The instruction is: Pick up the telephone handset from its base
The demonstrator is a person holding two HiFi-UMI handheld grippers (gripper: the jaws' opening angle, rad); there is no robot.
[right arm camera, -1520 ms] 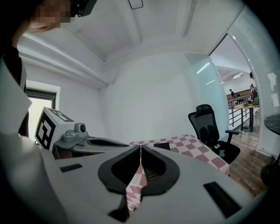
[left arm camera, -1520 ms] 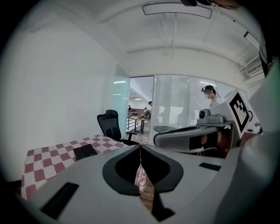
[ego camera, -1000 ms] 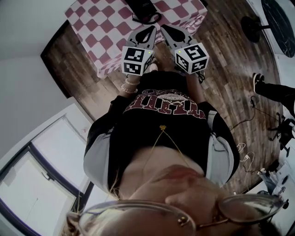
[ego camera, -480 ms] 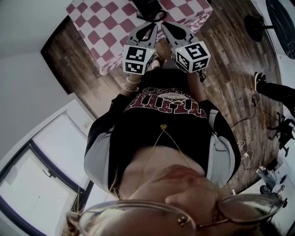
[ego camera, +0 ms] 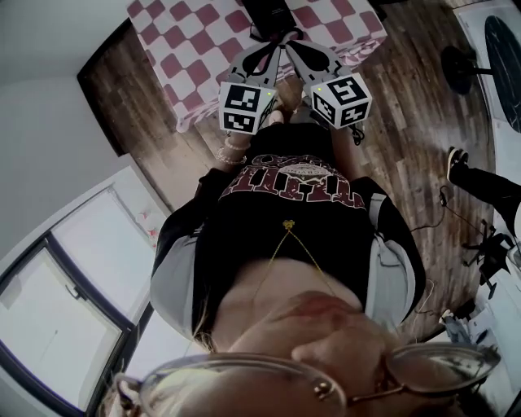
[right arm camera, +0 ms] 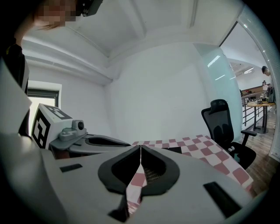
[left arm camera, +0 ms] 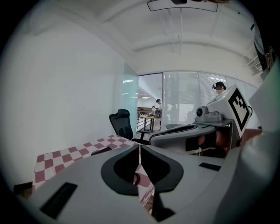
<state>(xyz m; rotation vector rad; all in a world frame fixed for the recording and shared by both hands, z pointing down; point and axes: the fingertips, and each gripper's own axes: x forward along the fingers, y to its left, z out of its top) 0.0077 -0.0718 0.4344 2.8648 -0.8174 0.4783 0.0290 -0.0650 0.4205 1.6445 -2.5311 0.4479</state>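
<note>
Both grippers have moved closer to the checked table (ego camera: 187, 49) than half a second ago; a second ago they hung short of its edge, and now their tips reach over it; I think this is still the reach, and the grab has not begun.

The left gripper (ego camera: 269, 51) and the right gripper (ego camera: 291, 50) are held out in front of the person's body, side by side, slanting in so their tips nearly meet above the table's near edge; each one has its jaws pressed together with nothing between them, so they will need to open before any grab.

The telephone (ego camera: 271, 10) is a dark shape on the table, just past the tips; I cannot tell the handset from its base, so it seems to be lying there untouched.
</note>
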